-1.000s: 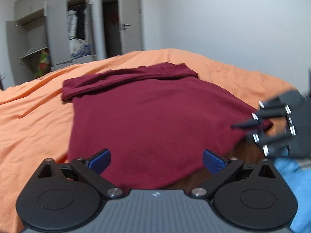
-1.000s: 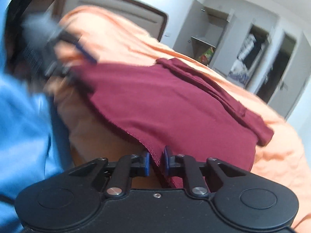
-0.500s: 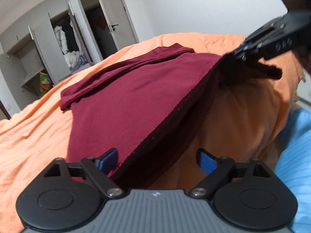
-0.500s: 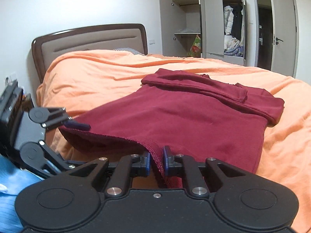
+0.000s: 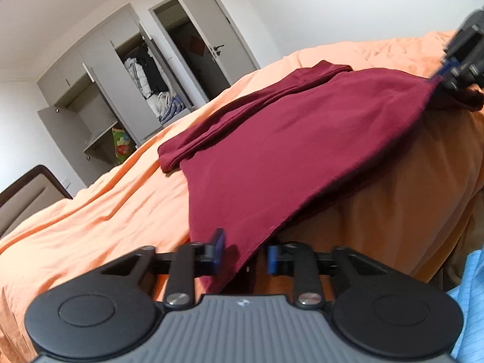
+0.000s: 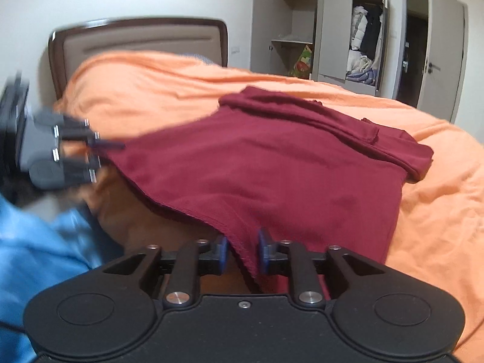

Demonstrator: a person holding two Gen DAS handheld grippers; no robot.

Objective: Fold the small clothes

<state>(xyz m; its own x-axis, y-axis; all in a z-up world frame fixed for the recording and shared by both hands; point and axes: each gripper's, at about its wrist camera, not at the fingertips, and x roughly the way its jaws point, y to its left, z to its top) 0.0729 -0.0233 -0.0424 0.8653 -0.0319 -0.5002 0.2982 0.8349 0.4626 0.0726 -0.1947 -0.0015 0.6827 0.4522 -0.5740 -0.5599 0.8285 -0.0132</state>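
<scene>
A maroon garment lies spread on the orange bedcover, its folded sleeves bunched along the far side. The near hem hangs lifted off the bed's edge between both grippers. My left gripper has its blue pads drawn in on the hem's left corner; in the right wrist view it pinches that corner at the left. My right gripper is shut on the other hem corner of the garment, and in the left wrist view it holds that corner up at the top right.
The orange bedcover fills most of the view, with a brown headboard behind it. An open grey wardrobe and a doorway stand at the back wall. Blue fabric lies close below the bed's edge.
My left gripper's fingers have drawn in from wide open onto the hem's corner. The right gripper keeps its hold, and the hem has risen and stretched between the two.
</scene>
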